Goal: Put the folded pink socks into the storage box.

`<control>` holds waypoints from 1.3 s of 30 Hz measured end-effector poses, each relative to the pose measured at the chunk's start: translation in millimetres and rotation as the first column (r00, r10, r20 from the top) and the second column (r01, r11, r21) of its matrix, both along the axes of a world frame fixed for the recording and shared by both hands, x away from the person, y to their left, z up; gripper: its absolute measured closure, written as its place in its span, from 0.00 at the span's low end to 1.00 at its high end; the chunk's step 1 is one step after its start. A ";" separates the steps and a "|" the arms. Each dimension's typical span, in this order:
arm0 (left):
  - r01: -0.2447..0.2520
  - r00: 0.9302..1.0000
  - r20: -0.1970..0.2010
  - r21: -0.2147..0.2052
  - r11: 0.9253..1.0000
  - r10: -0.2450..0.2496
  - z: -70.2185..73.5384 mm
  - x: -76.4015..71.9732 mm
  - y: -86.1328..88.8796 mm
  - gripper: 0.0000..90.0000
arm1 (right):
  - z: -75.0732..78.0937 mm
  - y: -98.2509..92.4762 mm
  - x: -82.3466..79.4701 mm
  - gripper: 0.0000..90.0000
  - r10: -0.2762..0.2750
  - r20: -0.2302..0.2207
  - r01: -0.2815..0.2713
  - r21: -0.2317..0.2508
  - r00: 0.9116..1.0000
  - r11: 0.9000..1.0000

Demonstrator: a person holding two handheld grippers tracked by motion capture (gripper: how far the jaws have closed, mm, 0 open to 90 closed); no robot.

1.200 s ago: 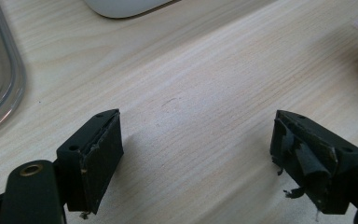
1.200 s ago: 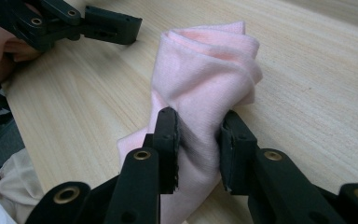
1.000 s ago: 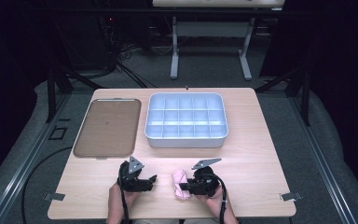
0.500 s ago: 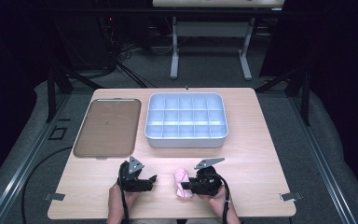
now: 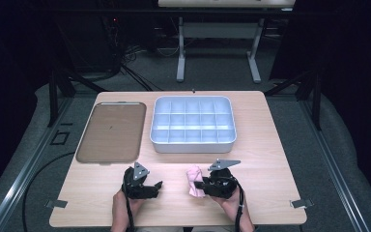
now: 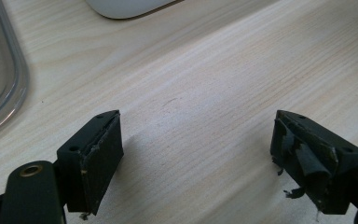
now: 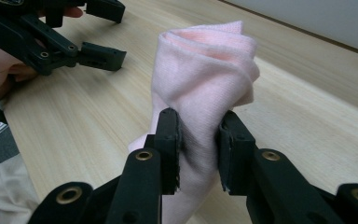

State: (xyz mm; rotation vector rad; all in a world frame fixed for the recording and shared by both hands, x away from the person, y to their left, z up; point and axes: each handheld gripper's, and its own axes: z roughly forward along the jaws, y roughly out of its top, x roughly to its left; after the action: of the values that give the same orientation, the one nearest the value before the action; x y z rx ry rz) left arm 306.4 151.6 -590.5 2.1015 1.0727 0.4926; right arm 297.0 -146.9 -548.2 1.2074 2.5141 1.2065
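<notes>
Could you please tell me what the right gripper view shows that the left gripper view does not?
The right gripper view alone shows a folded pink cloth pinched between the right gripper's two black jaws, with the left gripper and the hand holding it farther off. The left gripper view alone shows its own jaws standing wide apart with nothing between them, plus the rim of the brown tray and a corner of the compartment box. Both share the light wooden table.
</notes>
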 end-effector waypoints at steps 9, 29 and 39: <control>-0.005 1.000 0.004 -0.001 1.000 0.005 -0.1 -0.4 -0.6 0.18 | 7.7 -12.1 4.5 0.80 -0.033 0.030 0.033 0.011 0.999 0.999; -0.005 1.000 0.002 -0.002 1.000 0.005 -0.1 -0.3 -0.4 0.18 | 26.1 -29.9 14.0 0.80 -0.108 0.108 0.112 -0.029 0.988 0.993; -0.005 1.000 0.003 -0.001 1.000 0.005 -0.1 -0.4 -0.5 0.18 | 34.6 -37.5 24.0 0.80 -0.145 0.132 0.151 -0.036 0.981 0.988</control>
State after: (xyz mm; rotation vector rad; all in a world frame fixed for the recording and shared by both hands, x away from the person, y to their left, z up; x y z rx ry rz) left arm 306.0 151.1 -590.6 2.0967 1.0766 0.4974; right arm 321.0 -184.4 -513.5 1.2390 2.3019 1.1464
